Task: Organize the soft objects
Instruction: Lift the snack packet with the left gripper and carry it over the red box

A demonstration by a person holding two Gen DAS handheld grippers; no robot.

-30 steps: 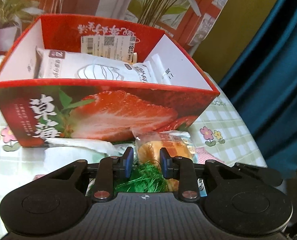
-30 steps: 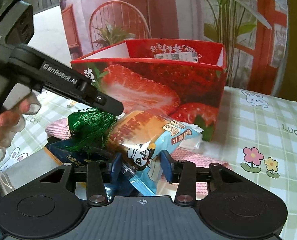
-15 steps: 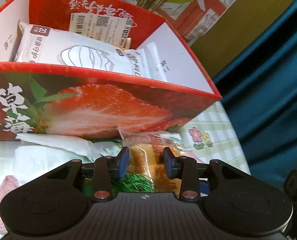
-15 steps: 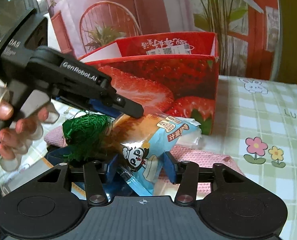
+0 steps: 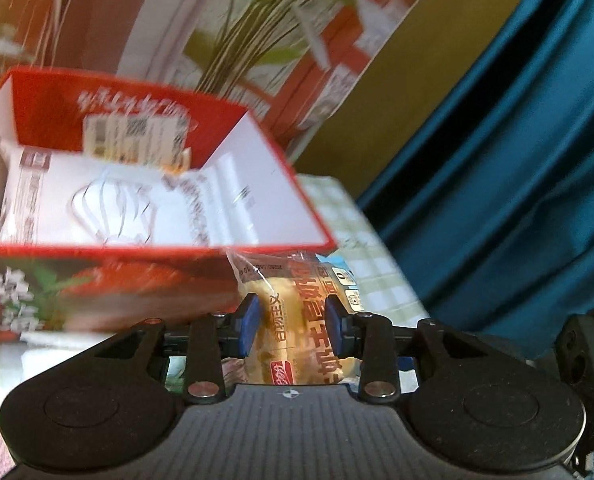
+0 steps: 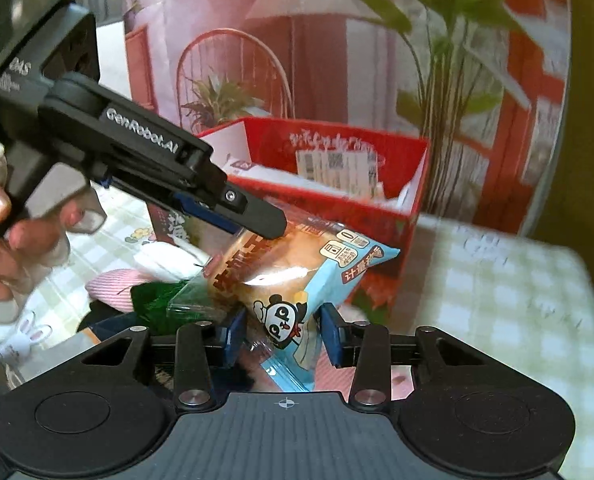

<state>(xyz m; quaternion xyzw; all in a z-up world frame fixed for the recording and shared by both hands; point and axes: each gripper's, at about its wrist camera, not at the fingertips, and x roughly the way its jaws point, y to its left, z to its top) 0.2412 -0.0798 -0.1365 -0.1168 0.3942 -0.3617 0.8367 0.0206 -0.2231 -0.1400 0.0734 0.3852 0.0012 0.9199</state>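
Behind, at frame centre, stands a red strawberry-printed cardboard box [image 6: 337, 200]; left claw [image 5: 293, 324] and right claw [image 6: 281, 334] both clamp the clear-and-blue plastic bread packet [image 6: 293, 280].

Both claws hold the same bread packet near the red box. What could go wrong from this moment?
1. The left claw and right claw both pinch the clear-and-blue plastic packet of bread; pulling apart may tear the film or squash the bread.
2. The packet hangs below the rim of the red strawberry-printed cardboard box; it may catch there.
3. The white mask packet already fills much of the box.
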